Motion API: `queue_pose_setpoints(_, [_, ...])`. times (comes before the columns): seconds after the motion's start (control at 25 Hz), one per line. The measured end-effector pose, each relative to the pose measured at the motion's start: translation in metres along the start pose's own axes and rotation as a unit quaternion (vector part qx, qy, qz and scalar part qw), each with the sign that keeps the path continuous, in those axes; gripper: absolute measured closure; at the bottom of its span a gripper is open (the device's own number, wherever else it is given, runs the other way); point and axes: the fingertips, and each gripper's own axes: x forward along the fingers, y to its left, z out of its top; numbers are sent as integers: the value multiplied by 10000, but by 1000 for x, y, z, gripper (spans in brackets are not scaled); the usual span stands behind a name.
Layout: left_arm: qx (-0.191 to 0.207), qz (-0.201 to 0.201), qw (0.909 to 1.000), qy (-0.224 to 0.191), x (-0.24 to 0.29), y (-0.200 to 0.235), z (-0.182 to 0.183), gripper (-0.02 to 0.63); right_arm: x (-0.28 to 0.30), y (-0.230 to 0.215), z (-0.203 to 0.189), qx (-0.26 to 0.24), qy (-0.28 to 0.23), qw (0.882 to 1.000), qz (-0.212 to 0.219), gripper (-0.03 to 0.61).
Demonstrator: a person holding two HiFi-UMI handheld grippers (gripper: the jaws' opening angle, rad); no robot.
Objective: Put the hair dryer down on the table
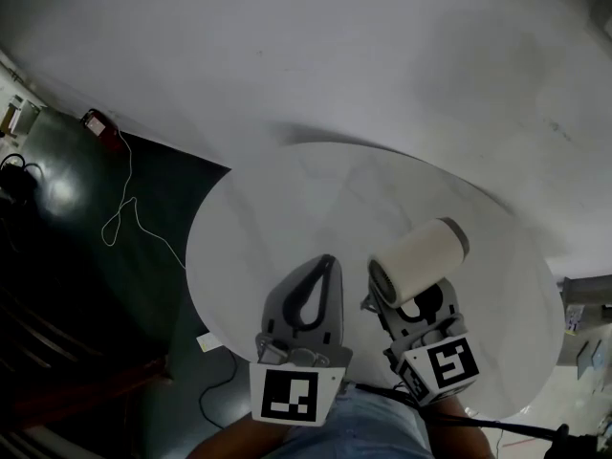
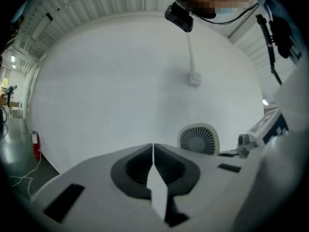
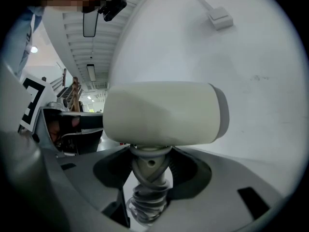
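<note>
The left gripper hangs over the near left part of the round white table, its jaws pressed together with nothing between them. Its own view confirms this, the two tips meeting in a thin seam. Just to its right, the right gripper is clamped on the hair dryer, which appears to be held above the table's near middle rather than resting on it. The cream barrel lies crosswise above the jaws, and the pads close on the grey handle just under the barrel. The lower handle looks ribbed or wound with cord; which of the two cannot be told. The vented rear grille faces toward the left gripper. The dryer is probably a hard plastic shell, stiff and fairly light, but top-heavy in this hold, since the bulk sits above the pinch point. The smooth barrel is likely slippery and too wide to grasp well, so the narrow handle is the sensible place to hold. Once freed, the round barrel may roll.
</note>
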Motion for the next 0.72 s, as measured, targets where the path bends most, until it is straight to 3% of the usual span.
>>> queue_pose_setpoints(0.72, [-411, -133, 9955, 839, 82, 47, -59, 601, 85, -36, -40, 211, 750, 9968, -196, 357])
